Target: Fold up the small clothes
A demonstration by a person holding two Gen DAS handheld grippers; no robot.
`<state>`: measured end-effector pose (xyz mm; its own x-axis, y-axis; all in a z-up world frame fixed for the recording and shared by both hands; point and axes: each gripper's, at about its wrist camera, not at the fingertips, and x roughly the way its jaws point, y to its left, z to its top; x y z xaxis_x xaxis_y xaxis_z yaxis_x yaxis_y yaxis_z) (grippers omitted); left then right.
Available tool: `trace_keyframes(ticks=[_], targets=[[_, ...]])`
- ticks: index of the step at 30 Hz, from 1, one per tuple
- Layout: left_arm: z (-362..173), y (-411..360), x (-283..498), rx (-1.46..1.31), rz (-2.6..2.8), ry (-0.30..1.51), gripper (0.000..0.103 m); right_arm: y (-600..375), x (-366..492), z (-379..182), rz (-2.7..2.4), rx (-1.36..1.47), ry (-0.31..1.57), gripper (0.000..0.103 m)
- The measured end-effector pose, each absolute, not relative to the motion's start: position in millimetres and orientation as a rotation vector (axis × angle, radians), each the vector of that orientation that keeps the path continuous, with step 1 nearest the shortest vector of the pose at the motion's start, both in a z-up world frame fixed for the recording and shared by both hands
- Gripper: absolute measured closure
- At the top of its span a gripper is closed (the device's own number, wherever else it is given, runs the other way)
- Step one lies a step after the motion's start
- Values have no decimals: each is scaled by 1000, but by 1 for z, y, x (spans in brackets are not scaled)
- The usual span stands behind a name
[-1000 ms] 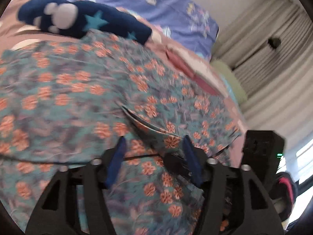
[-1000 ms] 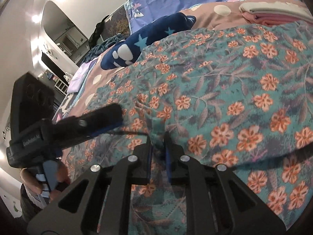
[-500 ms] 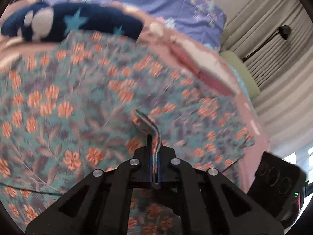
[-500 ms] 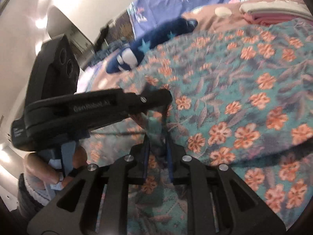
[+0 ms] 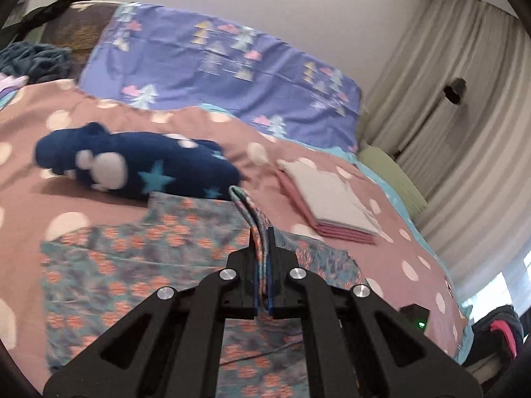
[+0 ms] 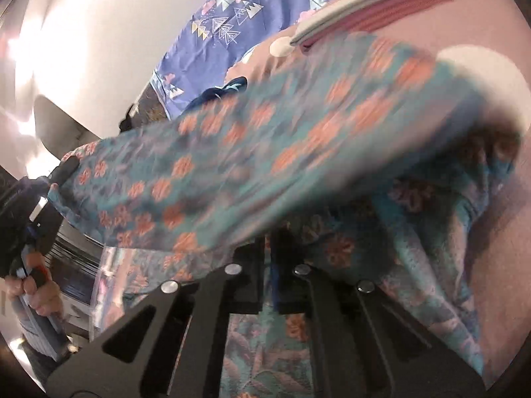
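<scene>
Here, both claws, left claw (image 5: 262, 248) and right claw (image 6: 267, 248), clamp floral garment (image 5: 132, 265).

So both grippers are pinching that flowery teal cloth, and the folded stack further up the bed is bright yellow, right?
Not quite: the folded stack is pink with a pale grey piece on top, not yellow, as the left wrist view shows. The rest holds: the left gripper and the right gripper are each shut on the flowery teal cloth.
</scene>
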<state>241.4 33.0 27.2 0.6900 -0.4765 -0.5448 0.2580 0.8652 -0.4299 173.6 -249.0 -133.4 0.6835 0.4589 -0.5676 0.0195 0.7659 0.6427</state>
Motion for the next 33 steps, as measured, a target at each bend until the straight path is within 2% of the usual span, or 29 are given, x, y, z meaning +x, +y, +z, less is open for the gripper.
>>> trace_keyframes(ticks=[7,15,17,19,23,27,30,33], targets=[[12,103,236,-351,-305,727,100,-242,173,-135,260,648,795,98],[-42,160,229,-414,-196,823,100,-247,176,-131,254,637,800,97],[-56,167,230,-397,-153,842,94,-249,175,-130,253,636,801,97],[-68,172,231,-374,-109,873,71,-249,175,-130,254,637,802,97],[-74,173,220,-357,-105,866,64,-249,176,-130,253,637,801,97],[-61,148,207,-290,-176,811,52,-248,176,-129,251,630,804,97],[-88,119,212,-154,-163,888,48,-249,166,-124,228,596,797,97],[-102,95,207,-8,-141,860,36,-263,145,-113,92,574,718,96]])
